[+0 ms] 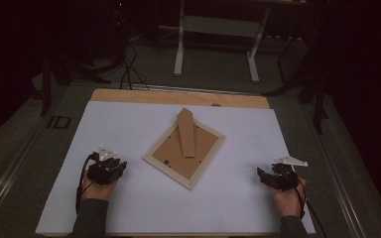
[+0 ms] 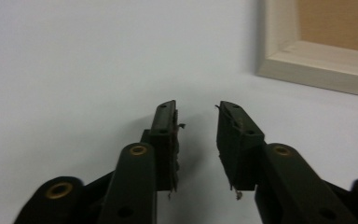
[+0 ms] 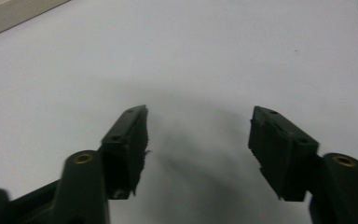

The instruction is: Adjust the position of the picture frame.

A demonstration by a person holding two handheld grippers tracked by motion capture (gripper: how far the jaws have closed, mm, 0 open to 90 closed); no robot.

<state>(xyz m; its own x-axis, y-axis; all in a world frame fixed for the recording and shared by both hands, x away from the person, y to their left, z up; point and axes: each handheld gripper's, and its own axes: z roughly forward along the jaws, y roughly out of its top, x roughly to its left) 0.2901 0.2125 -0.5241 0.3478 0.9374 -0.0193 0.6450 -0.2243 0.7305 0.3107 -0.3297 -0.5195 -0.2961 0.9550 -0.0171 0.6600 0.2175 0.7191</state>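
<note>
1. Lying face down in the middle of the high view is a picture frame (image 1: 184,148), on the white desk (image 1: 129,208). Its brown back is up, and its stand flap (image 1: 187,133) points toward the top of the picture.
2. The frame is turned like a diamond. Its long side runs from the lower left to the upper right of the high view.
3. The left claw (image 1: 110,163) sits at the lower left of the high view. Its jaws are a little way apart and hold nothing. In the left gripper view, a pale wooden corner of the frame shows at the upper right, just ahead of the jaws and not touching them.
4. The right claw (image 1: 267,177) sits at the lower right of the high view. Its jaws are wide apart and hold nothing. In the right gripper view, a small bit of the frame edge shows at the upper left, well away from the jaws.
5. The left claw is nearer to the frame. Its tips point right at the frame's left corner. The right claw has more bare white desk between it and the frame.
6. I think the next move is a reach toward the middle of the picture, and the left claw has the shorter way to go.
</note>
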